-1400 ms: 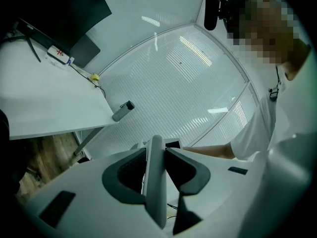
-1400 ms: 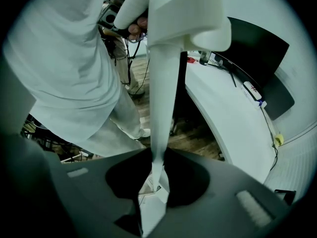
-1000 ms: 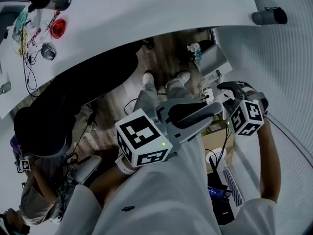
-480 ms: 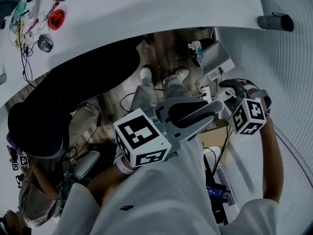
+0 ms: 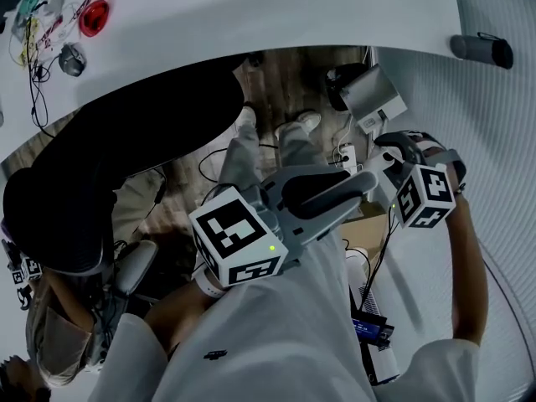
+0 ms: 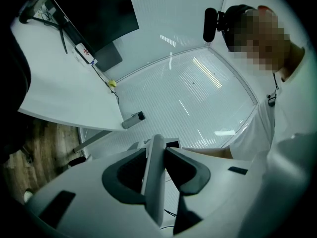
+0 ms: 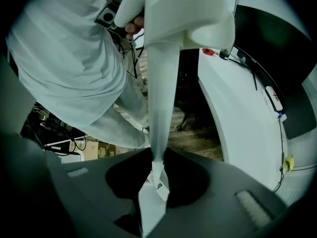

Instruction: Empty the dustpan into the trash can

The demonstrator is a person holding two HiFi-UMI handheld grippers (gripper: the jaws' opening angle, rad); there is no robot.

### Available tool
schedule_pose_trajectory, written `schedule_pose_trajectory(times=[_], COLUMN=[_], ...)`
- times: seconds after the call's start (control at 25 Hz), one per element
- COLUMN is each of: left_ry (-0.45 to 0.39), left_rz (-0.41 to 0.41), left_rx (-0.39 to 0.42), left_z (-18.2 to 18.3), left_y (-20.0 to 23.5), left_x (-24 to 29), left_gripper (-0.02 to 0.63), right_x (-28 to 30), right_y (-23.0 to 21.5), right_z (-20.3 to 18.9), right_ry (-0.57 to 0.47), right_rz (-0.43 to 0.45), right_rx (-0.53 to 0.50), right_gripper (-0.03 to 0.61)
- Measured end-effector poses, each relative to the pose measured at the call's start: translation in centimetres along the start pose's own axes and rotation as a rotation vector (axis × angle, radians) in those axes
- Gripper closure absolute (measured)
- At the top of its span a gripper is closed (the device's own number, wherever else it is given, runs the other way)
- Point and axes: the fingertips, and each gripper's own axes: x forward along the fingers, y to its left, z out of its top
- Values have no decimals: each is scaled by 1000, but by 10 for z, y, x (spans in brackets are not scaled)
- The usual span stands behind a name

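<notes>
My left gripper (image 6: 155, 148) is clamped on a pale, flat, hard plastic bar (image 7: 162, 98). My right gripper (image 7: 156, 157) is closed on the same bar at its narrow end, where a small white label (image 7: 159, 185) sticks out. I take this bar for the dustpan's handle; the pan itself I cannot make out in any view. The two grippers sit close together in front of my white shirt (image 5: 276, 342), the left one reaching across to the right, the right one pointing down.

I expect the dustpan to be light and stiff, and its smooth plastic may slip or twist between the pads. The loaded pan end will want to swing, so two holds along the flat of the handle seem right, and I'd keep it level until it is over the opening.

A grey box-shaped bin (image 5: 373, 95) stands on the wooden floor (image 5: 289, 82), farther off and a little to the right, below the edge of the white curved desk (image 5: 251, 15). It may be the trash can, but I cannot be sure.
</notes>
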Motion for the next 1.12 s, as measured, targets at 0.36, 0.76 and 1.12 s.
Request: schedule_pose_trajectory(times=[0.36, 0.76, 1.12], left_ry=[-46, -41, -5], left_rz=[16, 9, -18], left_rx=[-25, -24, 17], left_z=[1, 3, 3], left_y=[13, 11, -1], left_x=[-19, -33, -36], left_gripper=[488, 489, 488], right_x=[10, 9, 0], right_y=[-3, -2, 6], right_z=[14, 29, 32], right_ry=[20, 33, 26], right_rz=[43, 59, 19], right_rx=[-39, -40, 0], right_gripper=[489, 489, 489])
